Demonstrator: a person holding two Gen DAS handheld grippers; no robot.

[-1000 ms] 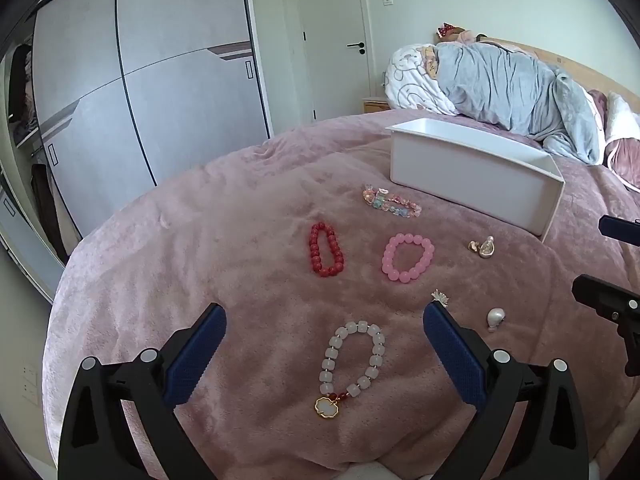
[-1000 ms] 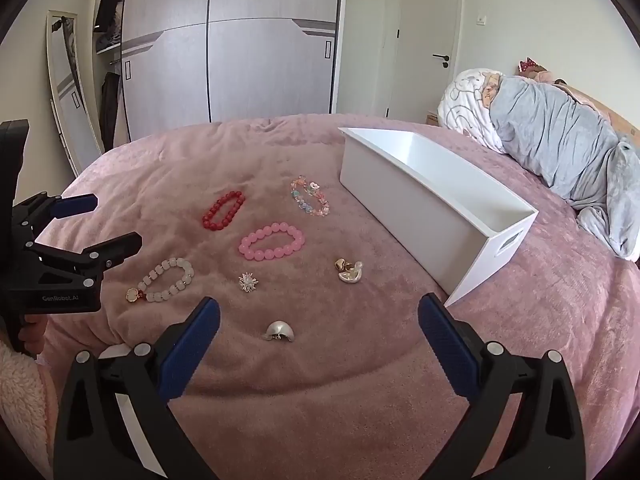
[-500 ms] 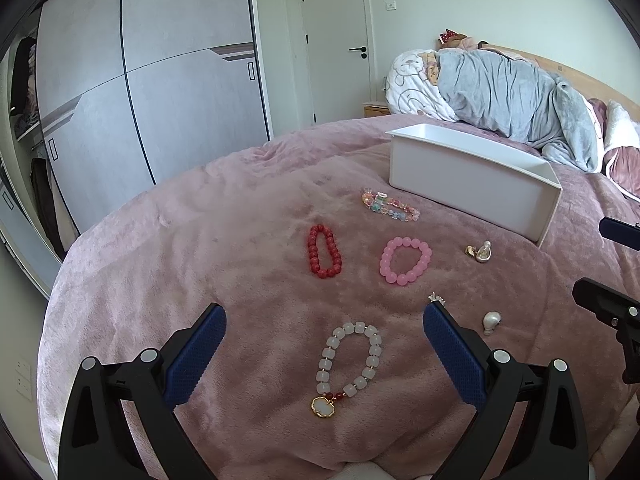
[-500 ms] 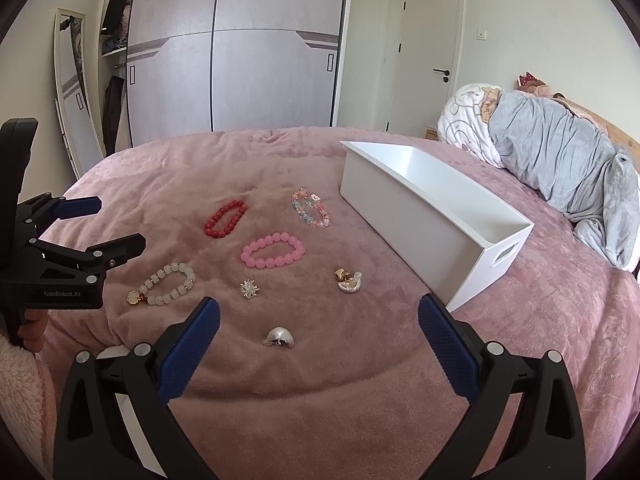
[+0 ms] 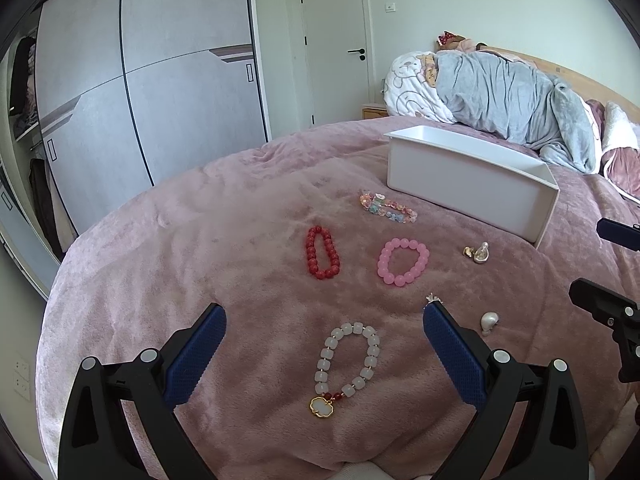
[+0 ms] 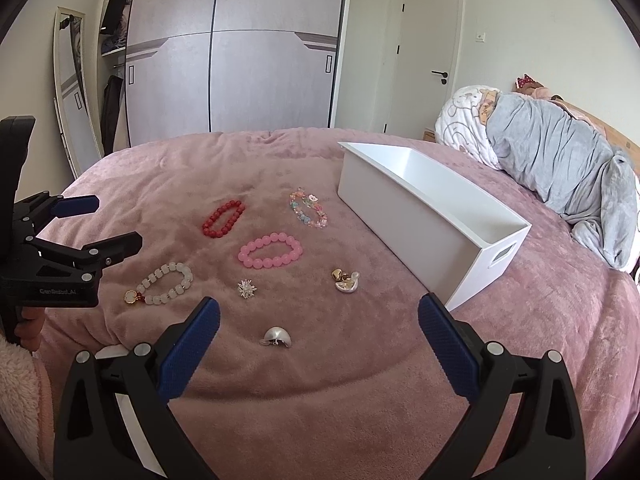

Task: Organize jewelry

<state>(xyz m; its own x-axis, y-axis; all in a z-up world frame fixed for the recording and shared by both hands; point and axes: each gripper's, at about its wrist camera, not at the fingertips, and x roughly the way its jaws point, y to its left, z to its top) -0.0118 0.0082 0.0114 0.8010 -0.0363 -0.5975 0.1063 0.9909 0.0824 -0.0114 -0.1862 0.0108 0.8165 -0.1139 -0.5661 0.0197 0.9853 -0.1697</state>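
Jewelry point(image 6: 270, 254) on bed (loose), both grippers point(image 6: 318, 320) wide apart.

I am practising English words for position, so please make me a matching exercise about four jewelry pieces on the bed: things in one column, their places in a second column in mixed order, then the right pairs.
Things
1. red bracelet
2. white bracelet with gold charm
3. multicolour bracelet
4. silver shell-shaped piece

Places
A. nearest the white bin, of these four
B. between the open fingers of the right gripper
C. beside the left gripper, at the left of the right wrist view
D. left of the multicolour bracelet, beyond the pink bracelet

Pairs: 1-D, 2-C, 3-A, 4-B
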